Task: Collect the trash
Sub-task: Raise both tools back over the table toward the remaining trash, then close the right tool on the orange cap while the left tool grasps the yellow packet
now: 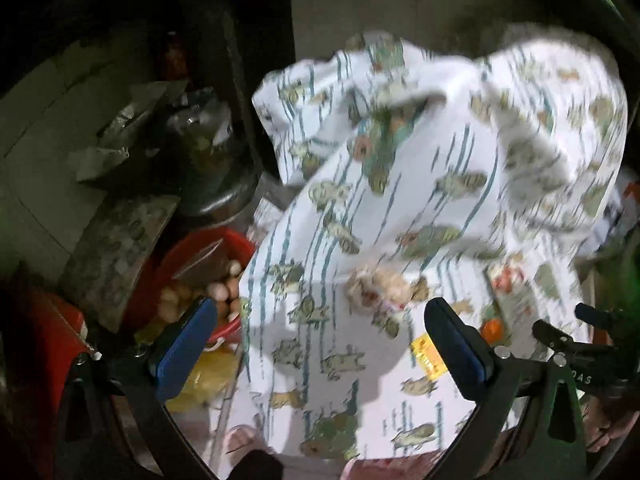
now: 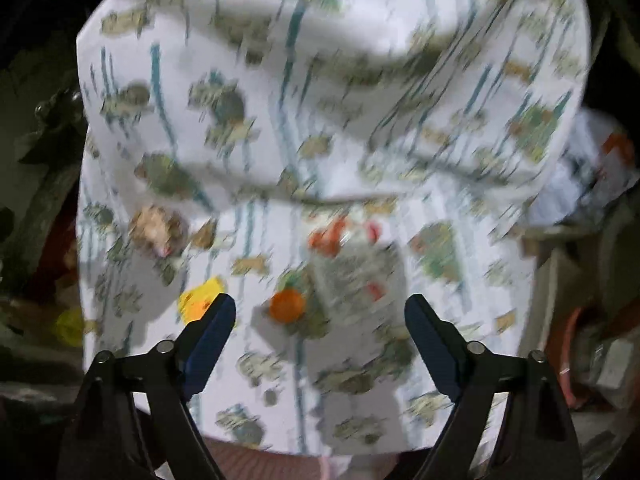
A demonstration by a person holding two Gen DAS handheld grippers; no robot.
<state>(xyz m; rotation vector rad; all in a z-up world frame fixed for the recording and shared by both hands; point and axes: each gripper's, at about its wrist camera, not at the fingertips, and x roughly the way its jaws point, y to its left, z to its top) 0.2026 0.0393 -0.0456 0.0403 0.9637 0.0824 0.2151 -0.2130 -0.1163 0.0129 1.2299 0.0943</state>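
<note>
Both views are blurred. A white cloth (image 1: pixel 360 264) printed with teal stripes and small green-brown figures fills the middle of each frame, spread flat low down and bunched into folds across the top.

The trash lies on the flat part. In the left wrist view a crumpled wad (image 1: pixel 380 284) sits at centre, a yellow wrapper (image 1: pixel 428 354) just below it to the right, an orange cap (image 1: pixel 492 330) at lower right, and a printed packet (image 1: pixel 512 288) above the cap. In the right wrist view the wad (image 2: pixel 158 230) is at middle left, the wrapper (image 2: pixel 198 300) touches the inner edge of the left finger in the frame, the cap (image 2: pixel 287 306) is at lower centre, and the packet (image 2: pixel 352 272) is just right of the cap.

The left claw (image 1: pixel 320 354) is released, its blue-padded fingers spread wide over the cloth, gripping nothing. The right claw (image 2: pixel 320 344) is likewise released and holds nothing.

At lower left of the left wrist view a red basin (image 1: pixel 192 256) holding eggs (image 1: pixel 224 290) stands beside the cloth.
</note>
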